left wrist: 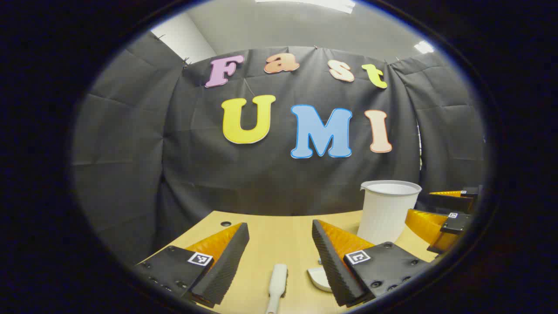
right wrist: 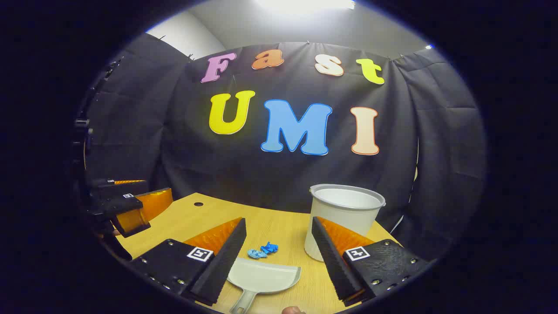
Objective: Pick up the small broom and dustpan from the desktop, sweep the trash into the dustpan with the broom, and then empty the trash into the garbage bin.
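Observation:
In the left gripper view, the small white broom [left wrist: 277, 283] lies on the wooden desktop, its handle between and below my fingers. My left gripper [left wrist: 280, 226] hangs open above it, touching nothing. A white edge of the dustpan [left wrist: 319, 279] peeks out beside one finger. In the right gripper view, the pale dustpan [right wrist: 261, 277] rests flat on the desk under my open right gripper [right wrist: 279, 222]. Small blue scraps of trash [right wrist: 263, 250] lie just beyond its lip. The white garbage bin [right wrist: 344, 213] stands upright to the right, near the back.
The wooden desktop [left wrist: 270, 231] ends at the black cloth wall, with a small round hole [left wrist: 226, 223] near its back left. The bin [left wrist: 386, 209] stands at the right, with the other gripper's fingers [left wrist: 425, 222] beside it. The left gripper's fingers [right wrist: 152, 200] show at the desk's left.

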Available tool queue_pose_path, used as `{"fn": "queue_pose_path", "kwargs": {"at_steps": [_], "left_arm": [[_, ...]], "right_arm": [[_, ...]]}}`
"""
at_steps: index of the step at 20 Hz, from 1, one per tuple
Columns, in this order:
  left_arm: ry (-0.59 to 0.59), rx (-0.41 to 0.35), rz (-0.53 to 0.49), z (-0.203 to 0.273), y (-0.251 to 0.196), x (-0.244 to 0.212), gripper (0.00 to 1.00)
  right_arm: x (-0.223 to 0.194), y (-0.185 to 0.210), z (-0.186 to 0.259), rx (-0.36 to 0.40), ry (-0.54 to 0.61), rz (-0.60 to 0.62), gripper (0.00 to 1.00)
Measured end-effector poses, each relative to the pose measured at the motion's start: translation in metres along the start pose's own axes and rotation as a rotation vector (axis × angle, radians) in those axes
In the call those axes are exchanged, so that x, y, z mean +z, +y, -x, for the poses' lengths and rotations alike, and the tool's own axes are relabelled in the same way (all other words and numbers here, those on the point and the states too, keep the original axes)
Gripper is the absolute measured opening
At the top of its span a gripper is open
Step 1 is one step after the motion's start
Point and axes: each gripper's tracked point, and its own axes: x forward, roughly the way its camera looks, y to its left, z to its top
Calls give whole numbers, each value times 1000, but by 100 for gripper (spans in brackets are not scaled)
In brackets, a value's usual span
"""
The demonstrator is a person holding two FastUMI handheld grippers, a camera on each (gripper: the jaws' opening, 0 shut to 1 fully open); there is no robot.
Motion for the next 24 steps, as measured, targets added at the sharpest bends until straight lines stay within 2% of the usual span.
{"fn": "queue_pose_path", "kwargs": {"at_steps": [2,7,16,20,24], "left_arm": [[0,-18,-9,-5,2,2,95],[22,-35,4,-15,8,-4,95],[14,-34,-8,-16,2,-8,95],[29,-36,-7,-18,1,-17,95],[112,-46,-7,-21,0,-47,95]], "right_arm": [[-1,0,-3,-33,3,-1,95],[-10,2,-4,-55,27,-1,95],[-12,6,-3,-40,39,3,94],[-25,12,-3,-22,91,-7,95],[-52,18,-1,1,195,-41,95]]}}
